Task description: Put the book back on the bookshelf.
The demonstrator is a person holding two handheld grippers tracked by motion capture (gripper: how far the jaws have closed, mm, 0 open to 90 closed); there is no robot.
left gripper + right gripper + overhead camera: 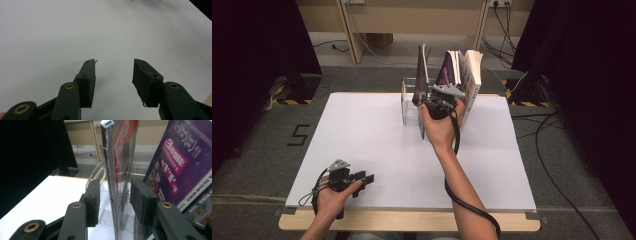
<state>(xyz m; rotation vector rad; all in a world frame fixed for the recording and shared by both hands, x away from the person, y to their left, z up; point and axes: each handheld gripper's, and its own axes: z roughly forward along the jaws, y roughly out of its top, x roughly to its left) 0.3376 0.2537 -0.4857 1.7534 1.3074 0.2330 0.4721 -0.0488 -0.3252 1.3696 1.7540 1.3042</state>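
Your right tool [115, 202] stood at the far middle of the desk [362, 130], its 2 black ribbed jaws on either side of a thin upright book [120, 170]. A gap showed between each pad and the book's faces, so the jaws were parted and not pressing on it. The book was slim and tall, with a glossy cover, red lettering too blurred to read, and a worn spine edge with a small blue patch at its top. It stood on end in a clear plastic rack [404, 102], whose transparent divider walls had rounded corners and a slot-shaped cut-out.

To the right of the thin book, a purple book [175, 165] leaned in the same rack. Its glossy cover carried pink and white script that could not be read at this sharpness. Behind it stood 2 thicker paperbacks [469, 75] with pale page edges, tilted slightly to the right.

Your left tool [113, 82] lay low over the near left part of the desk, well apart from the rack. Its 2 jaws stood wide apart with nothing between them; the pads showed a grooved, matte black surface with brass-coloured pivot rings behind them. The desk surface was a smooth, plain white sheet over a light wooden board.
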